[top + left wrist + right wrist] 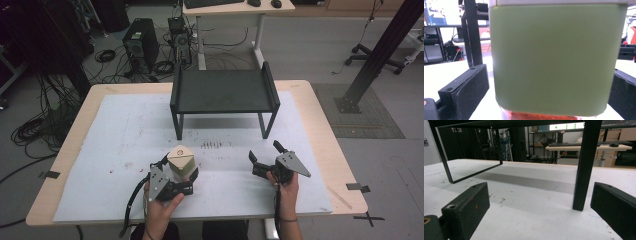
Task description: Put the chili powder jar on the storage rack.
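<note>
A jar with a pale green sleeve, a beige lid and something reddish at its clear bottom stands on the white mat near the front, left of centre. My left gripper is open, with one jaw on each side of the jar. In the left gripper view a thin gap shows beside the left pad. My right gripper is held open low over the mat at the front right, with nothing between its jaws. It faces the black rack.
A black metal rack with a flat top stands at the table's far middle, its front right leg close ahead of my right gripper. The white mat covers most of the wooden table. Beyond are a desk, a computer tower and floor cables.
</note>
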Demonstrator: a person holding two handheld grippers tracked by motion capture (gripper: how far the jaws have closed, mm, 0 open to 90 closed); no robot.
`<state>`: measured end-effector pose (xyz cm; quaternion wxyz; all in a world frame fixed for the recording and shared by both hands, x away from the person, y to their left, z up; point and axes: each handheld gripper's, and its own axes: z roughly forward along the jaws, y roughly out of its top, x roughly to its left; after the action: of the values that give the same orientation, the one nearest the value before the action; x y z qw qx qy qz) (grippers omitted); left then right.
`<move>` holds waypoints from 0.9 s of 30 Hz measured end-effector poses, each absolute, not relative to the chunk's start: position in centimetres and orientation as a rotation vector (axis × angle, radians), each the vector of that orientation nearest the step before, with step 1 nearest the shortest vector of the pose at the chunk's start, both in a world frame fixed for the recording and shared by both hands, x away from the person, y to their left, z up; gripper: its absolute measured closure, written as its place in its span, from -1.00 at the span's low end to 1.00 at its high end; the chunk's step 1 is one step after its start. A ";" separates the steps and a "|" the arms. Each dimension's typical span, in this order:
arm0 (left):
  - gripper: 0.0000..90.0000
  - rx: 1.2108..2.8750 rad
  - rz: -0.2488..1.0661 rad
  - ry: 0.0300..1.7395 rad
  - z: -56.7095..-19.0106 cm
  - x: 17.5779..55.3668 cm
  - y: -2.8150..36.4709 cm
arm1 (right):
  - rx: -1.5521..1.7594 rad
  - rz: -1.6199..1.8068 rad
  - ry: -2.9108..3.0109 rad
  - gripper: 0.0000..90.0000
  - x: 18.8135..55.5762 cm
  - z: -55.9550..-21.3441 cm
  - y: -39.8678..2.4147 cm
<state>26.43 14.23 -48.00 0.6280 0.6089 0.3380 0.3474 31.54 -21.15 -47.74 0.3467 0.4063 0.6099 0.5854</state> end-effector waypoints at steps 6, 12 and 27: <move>-1.00 1.397 0.802 0.770 -48.0 26.4 14.2 | 1.055 1.514 1.583 -0.95 31.6 -47.7 -21.1; -1.00 1.398 0.802 0.773 -48.0 26.4 14.2 | 1.055 1.510 1.583 -0.95 31.5 -47.7 -21.1; -1.00 1.391 0.788 0.770 -48.0 26.4 14.3 | 1.057 1.511 1.582 -0.95 31.5 -47.7 -21.1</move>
<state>26.41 14.30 -48.01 0.6313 0.6079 0.3365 0.3445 31.55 -21.13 -47.73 0.3486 0.4078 0.6104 0.5828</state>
